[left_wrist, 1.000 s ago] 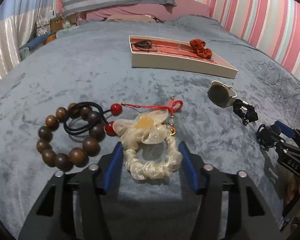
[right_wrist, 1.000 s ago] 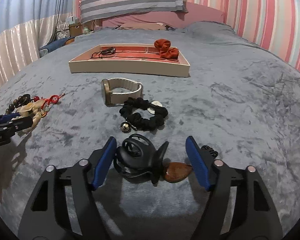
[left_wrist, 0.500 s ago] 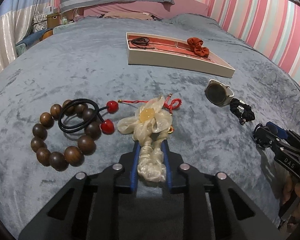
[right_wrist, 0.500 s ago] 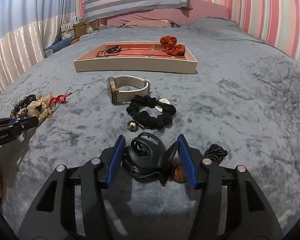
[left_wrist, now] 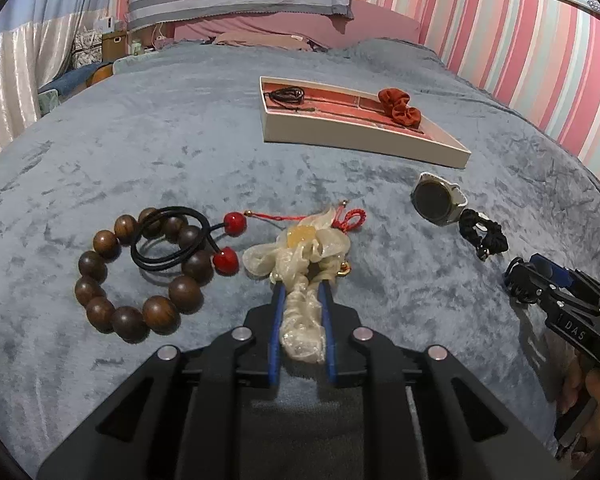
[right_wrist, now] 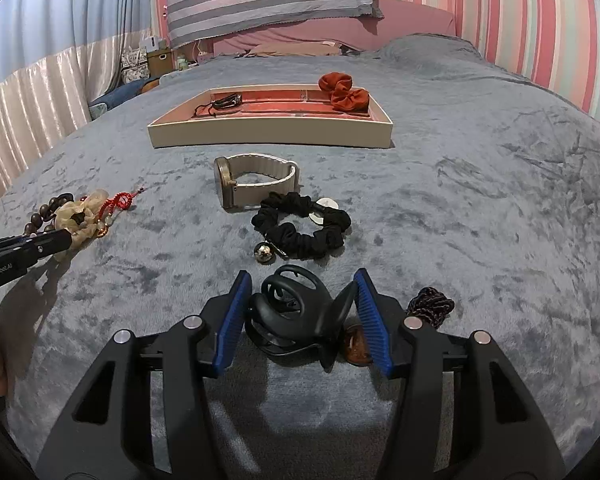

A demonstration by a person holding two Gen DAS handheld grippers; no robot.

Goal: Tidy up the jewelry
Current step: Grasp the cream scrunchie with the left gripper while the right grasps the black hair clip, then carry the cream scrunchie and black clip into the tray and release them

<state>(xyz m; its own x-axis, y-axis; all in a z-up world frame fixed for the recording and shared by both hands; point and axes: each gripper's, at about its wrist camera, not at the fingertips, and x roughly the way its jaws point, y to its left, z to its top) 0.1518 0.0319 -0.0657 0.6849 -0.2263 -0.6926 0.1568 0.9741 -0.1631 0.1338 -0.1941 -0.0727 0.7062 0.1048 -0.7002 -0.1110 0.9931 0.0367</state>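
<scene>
Fingers [left_wrist: 278,312] on the left gripper [left_wrist: 300,300] are squeezing the cream scrunchie [left_wrist: 302,276], and the right gripper [right_wrist: 302,312] is closing around the black claw clip [right_wrist: 296,316].

Both grippers are working low over the grey bed [left_wrist: 180,152]. Left one is pinching the scrunchie's band flat between its blue pads while the flower end is poking out front, lying over a red knotted cord [left_wrist: 350,218]. Just left of it the wooden bead bracklet [left_wrist: 140,276] is sitting with a black hair tie [left_wrist: 168,240] draped across it. Right gripper's pads are touching the clip on both sides, an amber pendant [right_wrist: 356,350] peeking out beside it. Ahead of it the black scrunchie [right_wrist: 300,232] and the watch [right_wrist: 252,184] are lying near each other, and further back the tray [right_wrist: 268,134] is holding a red scrunchie [right_wrist: 342,92] and a dark cord [right_wrist: 224,102].
</scene>
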